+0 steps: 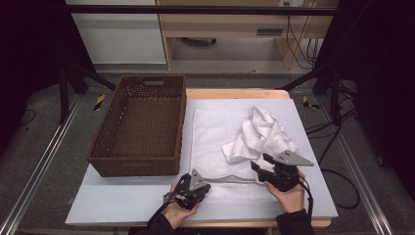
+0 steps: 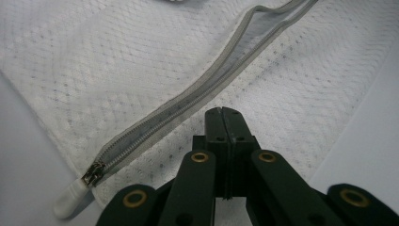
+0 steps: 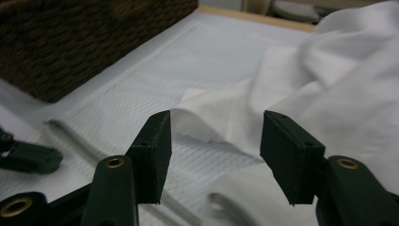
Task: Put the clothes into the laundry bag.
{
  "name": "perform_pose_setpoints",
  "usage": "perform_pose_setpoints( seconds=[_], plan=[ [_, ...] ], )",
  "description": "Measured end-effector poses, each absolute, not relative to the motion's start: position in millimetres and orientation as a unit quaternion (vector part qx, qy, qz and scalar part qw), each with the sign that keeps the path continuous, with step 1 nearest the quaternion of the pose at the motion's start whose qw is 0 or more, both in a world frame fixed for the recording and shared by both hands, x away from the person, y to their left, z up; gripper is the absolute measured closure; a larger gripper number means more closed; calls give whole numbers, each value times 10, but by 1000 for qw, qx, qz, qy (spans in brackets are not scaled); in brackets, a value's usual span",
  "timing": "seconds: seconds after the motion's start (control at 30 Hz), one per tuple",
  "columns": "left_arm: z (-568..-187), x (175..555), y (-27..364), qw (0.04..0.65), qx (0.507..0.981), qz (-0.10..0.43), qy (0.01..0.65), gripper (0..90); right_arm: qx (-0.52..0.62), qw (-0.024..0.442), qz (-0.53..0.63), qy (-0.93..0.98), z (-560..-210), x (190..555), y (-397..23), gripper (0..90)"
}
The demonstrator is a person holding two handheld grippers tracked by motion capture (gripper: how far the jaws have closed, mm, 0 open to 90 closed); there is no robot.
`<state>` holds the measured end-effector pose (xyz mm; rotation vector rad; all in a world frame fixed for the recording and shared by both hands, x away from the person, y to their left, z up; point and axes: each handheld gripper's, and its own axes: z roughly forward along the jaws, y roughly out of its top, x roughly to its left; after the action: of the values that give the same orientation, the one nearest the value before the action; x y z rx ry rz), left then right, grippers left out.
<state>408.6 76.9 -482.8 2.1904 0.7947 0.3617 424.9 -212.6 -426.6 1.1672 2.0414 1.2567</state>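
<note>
Zipper [image 2: 188, 101] diagonal, pull [image 2: 70, 200] lower-left

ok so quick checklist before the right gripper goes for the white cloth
1. Right gripper fingers apart: ok, open with nothing between them.
2. White cloth in front of it: ok, crumpled on the mesh bag, just ahead.
3. Left gripper fingers shut: ok, closed on the bag near the zipper; whether they pinch the mesh, cannot tell.
4. Zipper opened: partly ok, gaping at the far end, closed near the pull.
5. Wicker basket out of the way: ok, beside the bag.
</note>
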Motion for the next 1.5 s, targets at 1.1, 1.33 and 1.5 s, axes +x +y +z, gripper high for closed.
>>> perform_pose_setpoints(
  seconds=[1.1,1.33,1.5],
  plan=[
    [-4819,4096,764,376,862,139,311,897,423,193,373,803,-4826,4394,-1648,889],
    [-4793,4121,726,369,866,139,307,869,414,211,414,783,-4657,4375,-1712,892],
    [-4597,4166,686,393,859,142,296,795,408,216,434,774,-4561,4399,-1738,892]
  ],
)
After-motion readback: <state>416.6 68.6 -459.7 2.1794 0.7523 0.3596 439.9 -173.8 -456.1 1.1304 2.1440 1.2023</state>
